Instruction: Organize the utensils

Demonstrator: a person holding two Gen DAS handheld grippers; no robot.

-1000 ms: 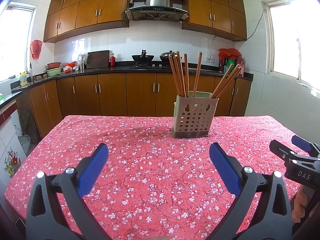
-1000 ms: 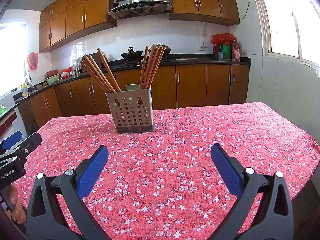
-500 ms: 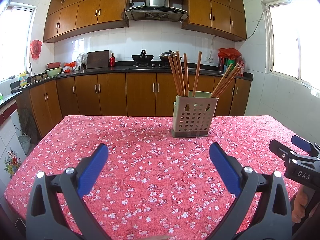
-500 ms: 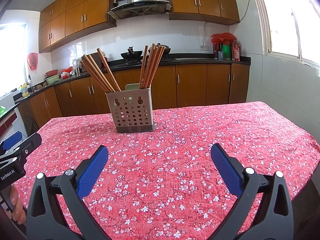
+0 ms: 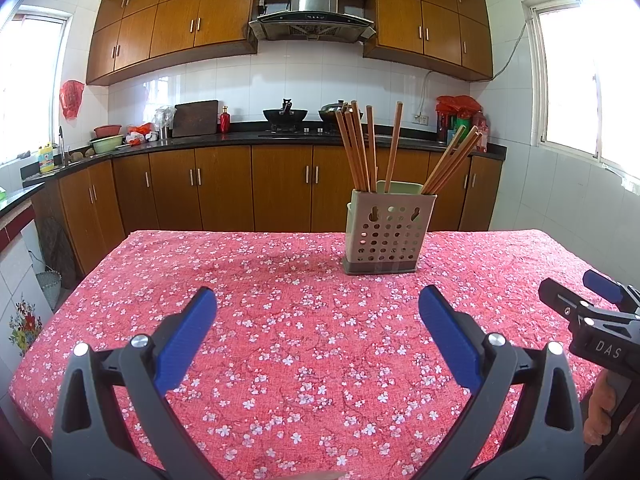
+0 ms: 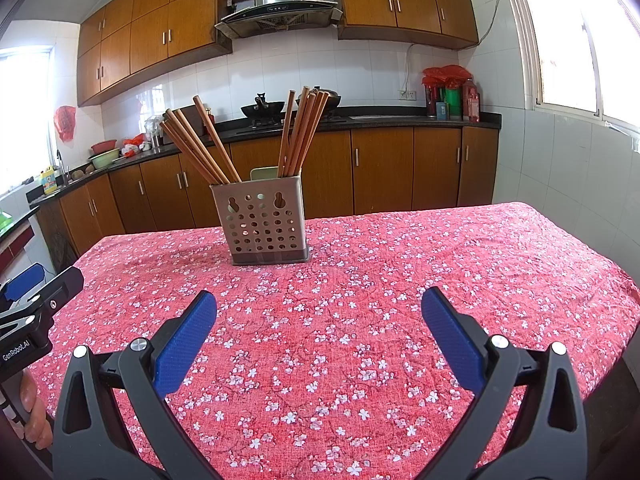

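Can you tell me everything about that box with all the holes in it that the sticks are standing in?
The holder is a beige box that looks like plastic, with rows of round holes, two keyhole slots near the top and a darker base. It stands upright on the red flowered tablecloth, apart from both open grippers. Wooden chopsticks stand in it in two bunches, leaning apart. A pale green part shows behind its rim.

Holder (image 5: 387, 234): beige plastic utensil caddy, front wall perforated with round holes and two keyhole slots, darker grey base; stands upright on the far part of the red floral tablecloth (image 5: 280, 340).
Chopsticks (image 5: 357, 146): brown wooden sticks standing in the holder, tips up; one bunch nearly upright, one single stick beside it, another bunch leaning outward toward the holder's side.
Insert: pale green piece showing just above the holder's rim, behind the sticks.
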